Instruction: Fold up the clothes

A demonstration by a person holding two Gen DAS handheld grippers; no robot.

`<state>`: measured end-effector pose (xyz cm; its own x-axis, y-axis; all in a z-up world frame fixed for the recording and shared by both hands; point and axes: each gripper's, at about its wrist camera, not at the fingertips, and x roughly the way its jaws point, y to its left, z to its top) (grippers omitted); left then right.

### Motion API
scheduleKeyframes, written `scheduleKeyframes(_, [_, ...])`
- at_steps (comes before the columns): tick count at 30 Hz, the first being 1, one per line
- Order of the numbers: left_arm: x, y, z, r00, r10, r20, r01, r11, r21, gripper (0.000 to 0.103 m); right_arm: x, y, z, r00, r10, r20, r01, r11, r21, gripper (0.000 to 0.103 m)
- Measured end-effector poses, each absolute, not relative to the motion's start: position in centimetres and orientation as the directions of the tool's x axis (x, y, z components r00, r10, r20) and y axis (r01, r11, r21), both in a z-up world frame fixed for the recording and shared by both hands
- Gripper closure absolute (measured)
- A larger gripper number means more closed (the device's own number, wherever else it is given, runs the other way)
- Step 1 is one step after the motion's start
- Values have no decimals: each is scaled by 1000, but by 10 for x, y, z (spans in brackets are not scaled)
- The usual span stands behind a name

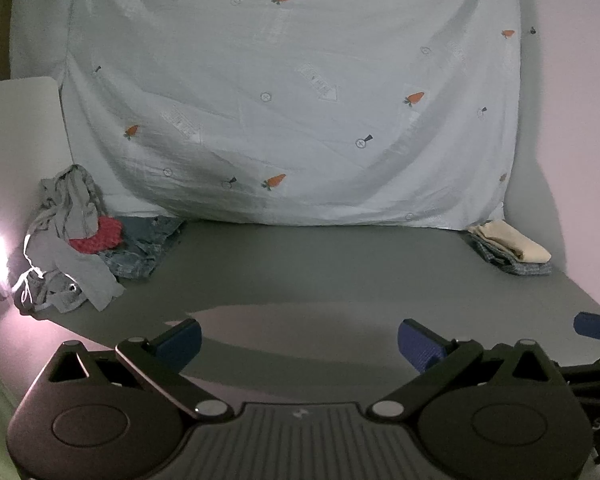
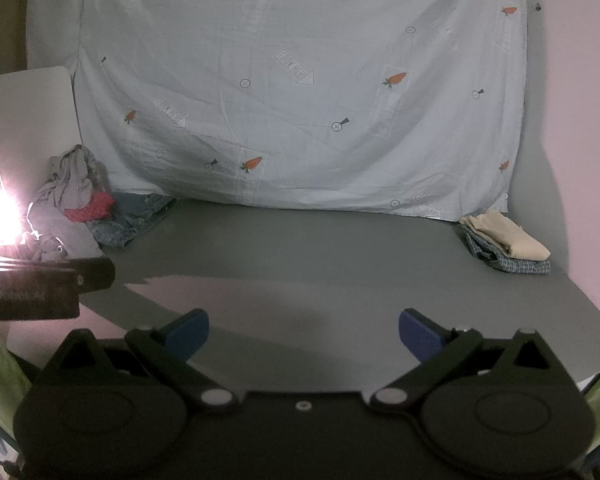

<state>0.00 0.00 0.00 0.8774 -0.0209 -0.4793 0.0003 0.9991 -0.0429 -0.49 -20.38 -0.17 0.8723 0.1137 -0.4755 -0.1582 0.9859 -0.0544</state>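
Clothes, two lots on a grey table [image 1: 300, 264]. Heap [image 1: 80, 240] of loose garments, grey, red and denim, at far left against the sheet [image 1: 292, 100]. Stack [image 1: 512, 246] of two folded pieces, cream over check, at far right. Middle of table bare.

Left gripper [image 1: 300, 342]: jaws spread wide, nothing held. Right gripper [image 2: 304, 336]: jaws spread wide, nothing held. Both low at the near edge, side by side.

Bearing: heap lies ahead and to the left of both; left gripper judged nearer. Heap runs roughly near-to-far along the left edge.

Views: right wrist shows the check pattern and the sheet's lettering more plainly, and the left gripper's dark body at its left edge. Left wrist shows a blue finger [image 1: 596, 326] of the right gripper, and more of the heap's near end with its cord.
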Motion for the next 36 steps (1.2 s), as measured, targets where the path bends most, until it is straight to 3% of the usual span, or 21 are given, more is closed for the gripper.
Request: scheduleKeyframes(36, [-5, -7, 6, 881, -7, -474, -15, 999, -42, 0, -6, -208, -7, 874, 120, -471, -160, 986, -46, 0])
